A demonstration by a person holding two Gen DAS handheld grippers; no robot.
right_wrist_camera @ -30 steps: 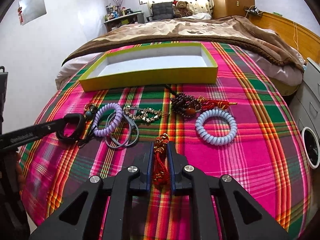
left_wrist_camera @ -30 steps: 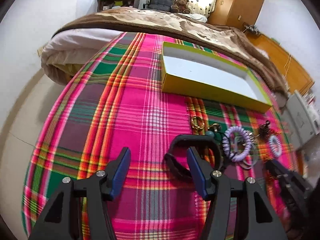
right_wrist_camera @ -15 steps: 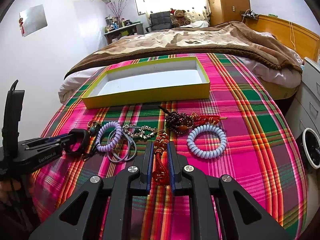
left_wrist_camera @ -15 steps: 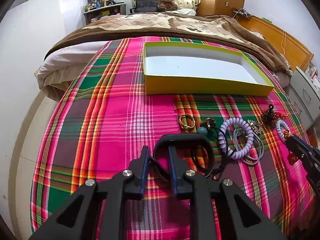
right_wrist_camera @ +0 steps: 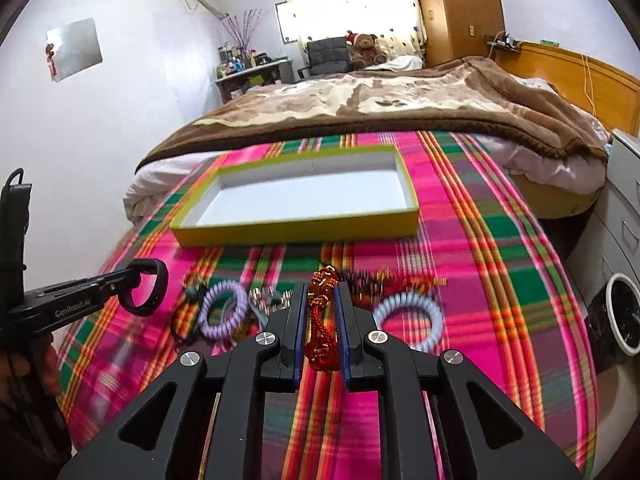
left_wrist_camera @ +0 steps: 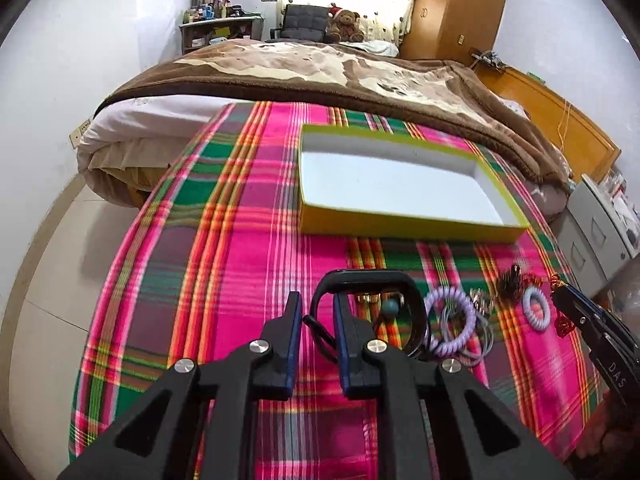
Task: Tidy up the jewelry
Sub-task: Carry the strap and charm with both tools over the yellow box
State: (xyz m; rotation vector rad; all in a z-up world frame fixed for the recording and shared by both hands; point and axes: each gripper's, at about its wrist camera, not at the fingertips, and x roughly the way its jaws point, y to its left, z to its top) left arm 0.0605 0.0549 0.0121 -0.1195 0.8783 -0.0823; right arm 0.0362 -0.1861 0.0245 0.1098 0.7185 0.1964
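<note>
Both tongs lift jewelry off the plaid bedspread

The left tongs (left_wrist_camera: 316, 320), jaws just closing, grip one black bangle (left_wrist_camera: 370, 280); the right tongs (right_wrist_camera: 323, 316) clench one red knotted charm (right_wrist_camera: 320, 332). Next, seemingly: carry both to the one empty yellow box (right_wrist_camera: 296, 232) at twelve o'clock. Two coil bands remain.

Left gripper (left_wrist_camera: 316, 314) jaws, just closed, clamp the black bangle (left_wrist_camera: 372, 280) above the plaid cloth (left_wrist_camera: 200, 260). Far: yellow-green tray (left_wrist_camera: 400, 228). Right: lilac coil band (left_wrist_camera: 450, 320), right gripper (left_wrist_camera: 576, 312) holding red tassel charm (left_wrist_camera: 564, 326).
</note>
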